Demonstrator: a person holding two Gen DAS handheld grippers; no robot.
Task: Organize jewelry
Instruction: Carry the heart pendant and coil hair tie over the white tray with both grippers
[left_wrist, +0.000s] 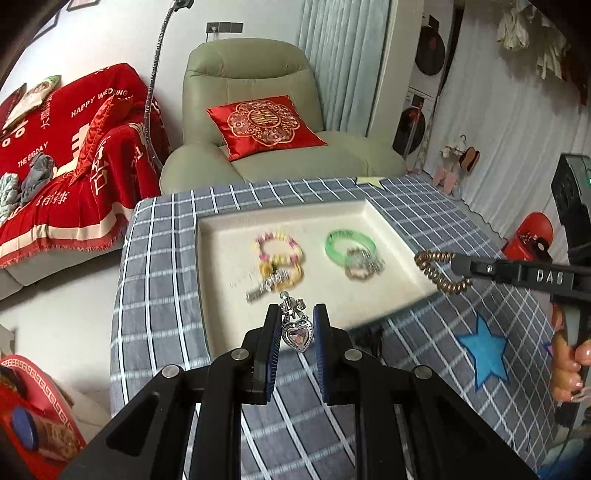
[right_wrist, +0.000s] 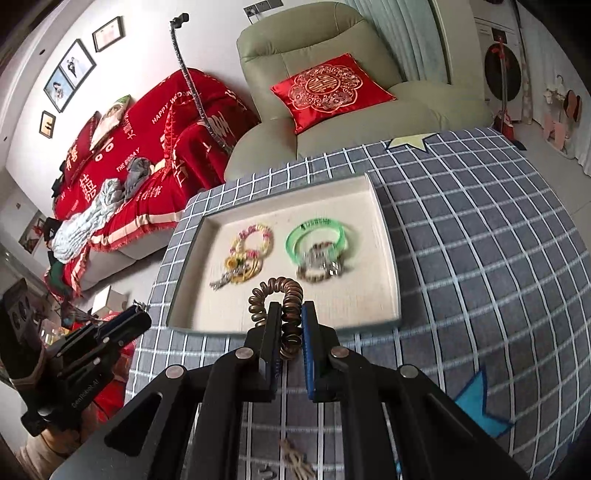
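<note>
My left gripper (left_wrist: 295, 321) is shut on a silver heart-shaped pendant (left_wrist: 297, 334), held in the air over the near edge of the white tray (left_wrist: 221, 314). My right gripper (right_wrist: 290, 317) is shut on a bronze coiled spiral bracelet (right_wrist: 275, 290), also seen at the right of the left wrist view as the bracelet (left_wrist: 439, 271). Inside the tray lie a pink and yellow beaded bracelet (right_wrist: 251, 240) with a silver piece, and a green bangle (right_wrist: 317, 236) over a brownish bracelet (right_wrist: 319, 267). Both grippers hover above the table.
The tray (right_wrist: 384, 221) rests on a grey checked tablecloth (right_wrist: 480, 240) with blue star patches (left_wrist: 484, 350). A small tan item (right_wrist: 295, 459) lies on the cloth near me. Behind the table stand a green armchair (left_wrist: 251, 74) with a red cushion and a red-covered sofa (left_wrist: 74, 147).
</note>
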